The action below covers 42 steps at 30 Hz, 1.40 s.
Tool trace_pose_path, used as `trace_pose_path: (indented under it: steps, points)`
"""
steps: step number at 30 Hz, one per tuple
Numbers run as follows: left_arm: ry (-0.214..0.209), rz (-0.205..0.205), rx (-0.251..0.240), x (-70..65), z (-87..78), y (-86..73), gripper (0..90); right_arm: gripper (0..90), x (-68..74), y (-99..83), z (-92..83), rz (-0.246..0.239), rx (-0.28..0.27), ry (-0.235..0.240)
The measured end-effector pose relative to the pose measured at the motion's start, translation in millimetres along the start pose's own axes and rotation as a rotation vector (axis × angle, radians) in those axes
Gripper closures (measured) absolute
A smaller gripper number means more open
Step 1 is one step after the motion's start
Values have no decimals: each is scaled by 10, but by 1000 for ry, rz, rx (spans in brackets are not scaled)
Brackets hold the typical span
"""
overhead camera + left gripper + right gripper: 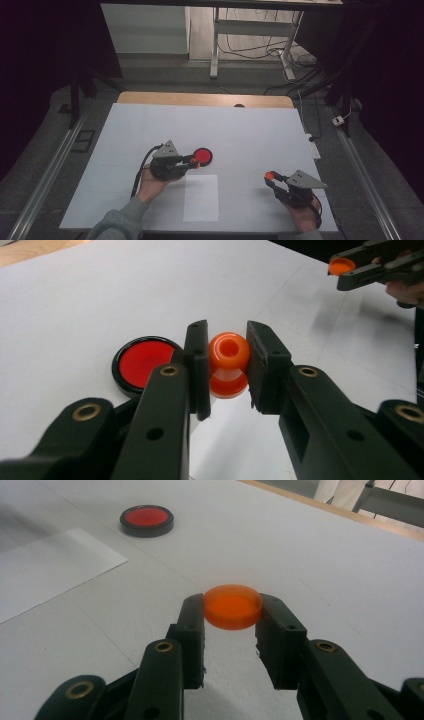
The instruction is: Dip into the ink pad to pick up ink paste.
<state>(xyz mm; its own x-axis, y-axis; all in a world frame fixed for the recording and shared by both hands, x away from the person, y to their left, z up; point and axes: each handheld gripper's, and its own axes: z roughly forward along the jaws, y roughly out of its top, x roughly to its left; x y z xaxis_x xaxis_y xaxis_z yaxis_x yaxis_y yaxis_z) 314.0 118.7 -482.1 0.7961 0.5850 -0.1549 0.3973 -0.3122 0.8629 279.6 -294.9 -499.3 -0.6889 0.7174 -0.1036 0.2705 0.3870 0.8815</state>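
Two claws, left claw (227,367) gripping orange bottle (228,365), mouth facing camera

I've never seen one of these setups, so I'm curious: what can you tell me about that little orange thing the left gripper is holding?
The orange piece looks like glossy plastic: a rounded head with a hole in its top, a narrower neck, and a wider base below. It sits pinched between the left gripper's two black jaws, hole facing the camera. It is beside the black-rimmed red disc on the white table, not visibly touching it. Whether its base rests on the table I cannot tell.
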Motion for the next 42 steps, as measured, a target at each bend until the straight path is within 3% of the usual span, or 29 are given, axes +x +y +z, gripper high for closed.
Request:
trace_pose_path:
  steps: [15, 27, 42]
  points:
    - [15, -1, -10, 70, 108, 174, 728, 643, -22, -5, -16, 4, -10, -2]
    - [44, -50, 17, 276, 325, 134, 728, 643, -20, -5, 2, 3, -5, -2]
    - [69, -57, 49, 365, 530, 109, 728, 643, -23, -13, 19, 6, -6, 4]
